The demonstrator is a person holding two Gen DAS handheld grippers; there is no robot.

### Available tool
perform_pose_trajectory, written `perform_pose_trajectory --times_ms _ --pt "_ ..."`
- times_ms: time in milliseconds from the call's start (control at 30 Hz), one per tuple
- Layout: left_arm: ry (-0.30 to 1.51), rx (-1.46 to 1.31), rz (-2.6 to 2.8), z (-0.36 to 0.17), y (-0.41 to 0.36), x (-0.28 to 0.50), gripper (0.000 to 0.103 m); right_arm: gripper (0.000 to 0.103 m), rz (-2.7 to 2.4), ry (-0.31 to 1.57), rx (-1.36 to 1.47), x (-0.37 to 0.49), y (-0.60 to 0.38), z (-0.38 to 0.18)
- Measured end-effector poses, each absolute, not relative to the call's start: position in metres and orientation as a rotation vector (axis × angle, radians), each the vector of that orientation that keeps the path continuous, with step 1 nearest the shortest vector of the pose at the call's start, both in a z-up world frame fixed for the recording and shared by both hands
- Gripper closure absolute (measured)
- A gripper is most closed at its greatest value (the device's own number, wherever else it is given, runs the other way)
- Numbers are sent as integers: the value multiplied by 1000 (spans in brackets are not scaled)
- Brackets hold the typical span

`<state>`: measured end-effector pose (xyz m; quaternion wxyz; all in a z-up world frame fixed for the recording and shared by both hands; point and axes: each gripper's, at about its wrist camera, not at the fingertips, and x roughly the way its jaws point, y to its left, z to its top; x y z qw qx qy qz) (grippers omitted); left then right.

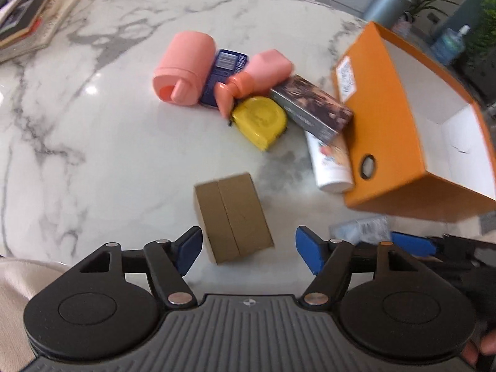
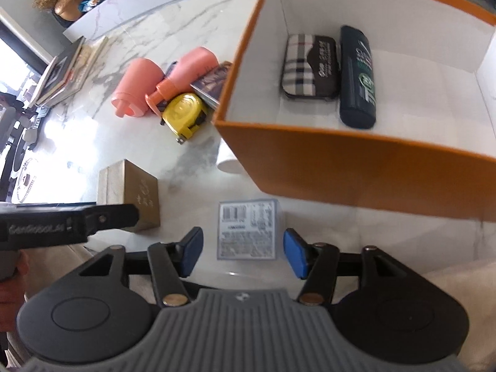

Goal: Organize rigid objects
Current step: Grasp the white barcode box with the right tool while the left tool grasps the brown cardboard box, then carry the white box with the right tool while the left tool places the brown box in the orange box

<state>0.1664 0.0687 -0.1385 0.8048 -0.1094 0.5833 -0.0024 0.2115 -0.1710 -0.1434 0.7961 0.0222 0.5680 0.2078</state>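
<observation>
My left gripper (image 1: pixel 248 252) is open, its blue pads either side of the near end of a brown cardboard box (image 1: pixel 234 217), not closed on it. The same box (image 2: pixel 130 195) shows in the right wrist view. My right gripper (image 2: pixel 243 252) is open around a clear plastic case with a white label (image 2: pixel 248 229) lying on the marble. An orange open box (image 2: pixel 356 142) holds a plaid case (image 2: pixel 310 65) and a dark tube (image 2: pixel 356 77). A pile beside it has a pink cylinder (image 1: pixel 183 68), a pink pump bottle (image 1: pixel 257 74), a yellow tape measure (image 1: pixel 260 121) and a patterned carton (image 1: pixel 310 107).
A blue tin (image 1: pixel 223 77) lies in the pile and a white tube (image 1: pixel 331 164) leans against the orange box (image 1: pixel 387 117). Stacked books (image 1: pixel 31 18) lie at the far left of the marble table (image 1: pixel 93 155). A grey bin (image 1: pixel 387 3) stands beyond the table.
</observation>
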Motion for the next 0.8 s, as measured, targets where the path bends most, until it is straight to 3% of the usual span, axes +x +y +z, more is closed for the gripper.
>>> perform_pose_trajectory --times_ms 133,200,267,467,800 --pt "1250 -197 39 -146 63 177 27 45 436 1207 -6 213 -164 -145" --pt "1250 -177 51 -147 61 179 36 46 436 1208 -10 215 -163 -147" --pt "1249 -158 61 -147 59 178 45 55 442 1205 -6 215 -163 -148" --pt "1225 -155 55 -137 59 167 49 55 451 1203 6 213 -166 -145" --pt "1077 -73 -104 -63 19 143 51 55 558 1074 9 183 -177 -86"
